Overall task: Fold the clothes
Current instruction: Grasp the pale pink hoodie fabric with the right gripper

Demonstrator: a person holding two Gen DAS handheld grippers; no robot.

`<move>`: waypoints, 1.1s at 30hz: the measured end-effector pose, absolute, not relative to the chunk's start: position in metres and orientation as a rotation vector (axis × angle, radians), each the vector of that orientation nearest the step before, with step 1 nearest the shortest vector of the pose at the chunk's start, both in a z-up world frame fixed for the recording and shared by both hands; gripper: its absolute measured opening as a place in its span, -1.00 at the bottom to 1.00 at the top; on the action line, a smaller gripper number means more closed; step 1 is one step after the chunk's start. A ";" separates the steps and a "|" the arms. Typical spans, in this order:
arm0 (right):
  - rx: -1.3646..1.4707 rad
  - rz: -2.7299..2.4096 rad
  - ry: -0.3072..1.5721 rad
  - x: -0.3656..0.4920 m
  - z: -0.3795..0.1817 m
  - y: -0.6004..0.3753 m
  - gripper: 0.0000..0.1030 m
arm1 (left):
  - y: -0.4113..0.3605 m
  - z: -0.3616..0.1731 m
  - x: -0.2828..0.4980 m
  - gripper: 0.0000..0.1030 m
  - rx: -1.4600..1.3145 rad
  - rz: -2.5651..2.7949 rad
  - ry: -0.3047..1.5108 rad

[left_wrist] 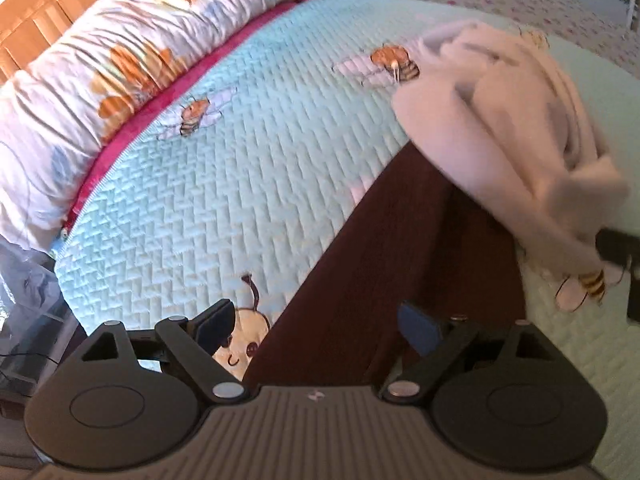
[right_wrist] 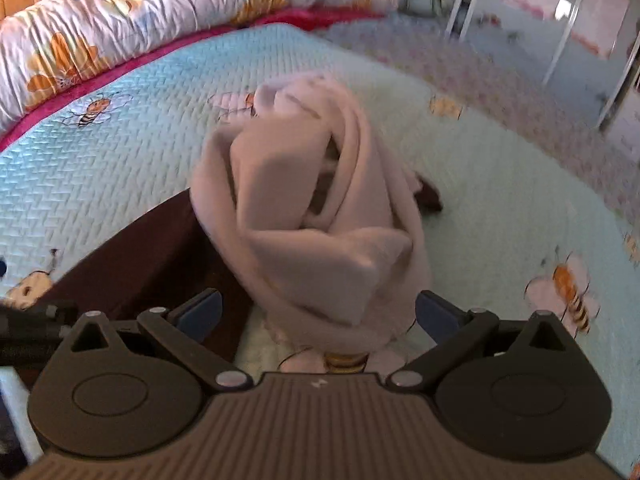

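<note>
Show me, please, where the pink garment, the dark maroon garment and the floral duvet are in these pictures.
pink garment [right_wrist: 320,216]: right wrist view, on its bunched middle folds.
dark maroon garment [left_wrist: 384,248]: left wrist view, on its flat middle.
floral duvet [left_wrist: 120,64]: left wrist view, on the rolled top with orange flowers.

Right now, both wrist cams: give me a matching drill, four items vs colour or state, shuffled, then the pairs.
Items:
1. crumpled garment
2. flat garment
3. quilt
4. left gripper

Colour or state:
A. light blue with bee prints
B. open, holding nothing
C. pale pink, bunched up
D. dark maroon, spread on the bed

Pairs: 1-C, 2-D, 3-A, 4-B
</note>
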State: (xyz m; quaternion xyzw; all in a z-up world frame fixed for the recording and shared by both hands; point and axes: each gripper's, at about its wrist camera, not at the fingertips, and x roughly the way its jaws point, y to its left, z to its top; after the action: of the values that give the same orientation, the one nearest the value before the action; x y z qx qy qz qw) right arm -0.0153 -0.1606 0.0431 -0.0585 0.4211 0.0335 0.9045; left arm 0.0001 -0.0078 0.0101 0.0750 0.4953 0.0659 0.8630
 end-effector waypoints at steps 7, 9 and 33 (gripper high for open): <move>-0.122 0.045 0.850 -0.065 0.042 -0.145 0.98 | -0.022 0.028 0.000 0.79 0.158 0.143 1.031; -0.115 0.052 0.862 -0.036 0.049 -0.157 0.98 | -0.024 0.022 -0.001 0.79 0.134 0.122 1.039; 0.016 0.134 0.420 -0.058 0.071 -0.208 0.99 | -0.011 0.024 -0.018 0.81 -0.001 0.094 0.769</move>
State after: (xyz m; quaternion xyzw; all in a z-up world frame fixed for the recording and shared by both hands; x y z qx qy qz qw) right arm -0.0579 -0.2080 0.0712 0.0077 0.2081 0.0664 0.9758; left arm -0.0182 -0.0112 0.0244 -0.0006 0.3751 0.0456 0.9258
